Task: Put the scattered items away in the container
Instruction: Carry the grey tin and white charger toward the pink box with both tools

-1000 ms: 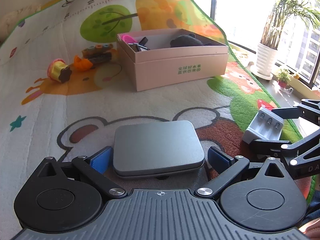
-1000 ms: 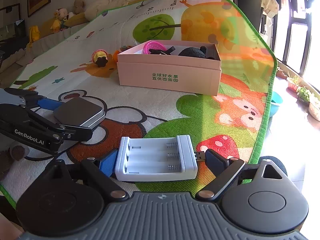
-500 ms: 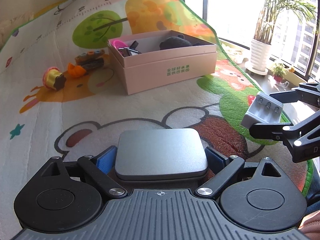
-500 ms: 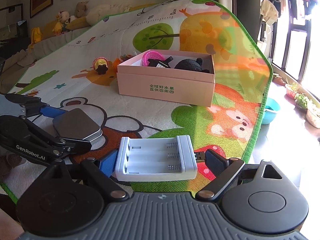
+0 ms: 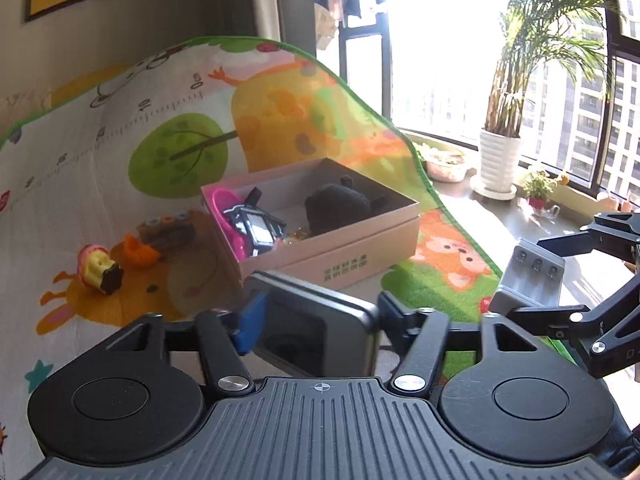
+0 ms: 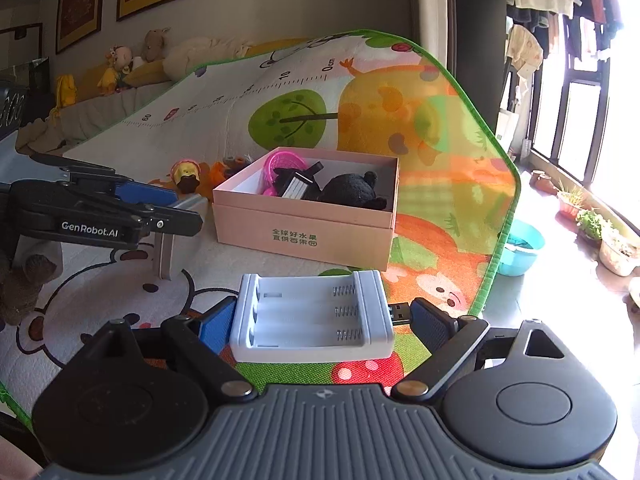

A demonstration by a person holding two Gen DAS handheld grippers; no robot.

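Note:
My left gripper [image 5: 318, 322] is shut on a flat grey tin [image 5: 312, 320], lifted off the mat and tilted so its underside faces the camera. It also shows in the right wrist view [image 6: 164, 258], hanging on edge. My right gripper [image 6: 316, 318] is shut on a white battery charger [image 6: 312, 316] with a USB plug, held above the mat; the charger also shows in the left wrist view [image 5: 530, 280]. The pink box [image 5: 332, 248] [image 6: 304, 232] stands ahead of both, holding a pink item, a black plush and a dark gadget.
A cupcake toy [image 5: 98, 270], an orange toy [image 5: 138, 254] and a dark block toy [image 5: 168, 232] lie on the play mat left of the box. The mat's green edge [image 6: 504, 220] runs on the right; beyond it are a teal bowl [image 6: 520, 248] and potted plants [image 5: 500, 160].
Both grippers have risen off the mat with their loads and moved toward the box. The grey tin has tipped from lying flat to standing on edge.

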